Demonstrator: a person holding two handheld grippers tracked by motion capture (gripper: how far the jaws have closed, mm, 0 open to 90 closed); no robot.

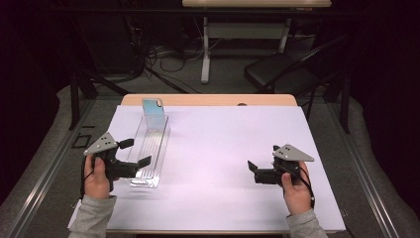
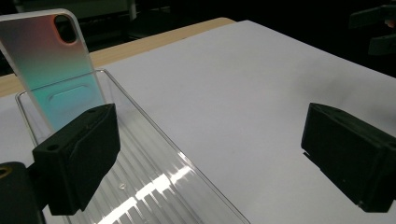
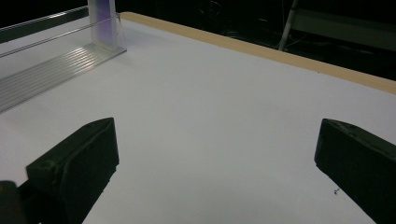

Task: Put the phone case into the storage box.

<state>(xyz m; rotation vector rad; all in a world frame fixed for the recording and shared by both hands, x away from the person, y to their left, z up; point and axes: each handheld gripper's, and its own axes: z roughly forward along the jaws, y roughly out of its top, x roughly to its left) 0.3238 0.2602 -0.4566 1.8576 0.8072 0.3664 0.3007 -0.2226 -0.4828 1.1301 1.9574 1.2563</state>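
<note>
A clear ribbed plastic tray [image 1: 148, 153] lies lengthwise on the white sheet at the left. A pale blue-green phone case [image 1: 152, 115] stands upright at the tray's far end; up close the phone case [image 2: 56, 70] shows a camera cut-out, and the clear tray [image 2: 154, 186] runs under the left jaw. My left gripper [image 1: 137, 151] is open beside the tray's near end, one jaw above it, holding nothing. My right gripper [image 1: 253, 166] is open above bare sheet at the right, empty. The tray [image 3: 51, 65] lies far to its left.
The white sheet [image 1: 223, 148] covers a wooden table [image 1: 208, 100]. Beyond the table stand a black chair [image 1: 282, 72] and a white desk leg [image 1: 205, 49], with cables on the floor. Bare sheet lies between the two grippers.
</note>
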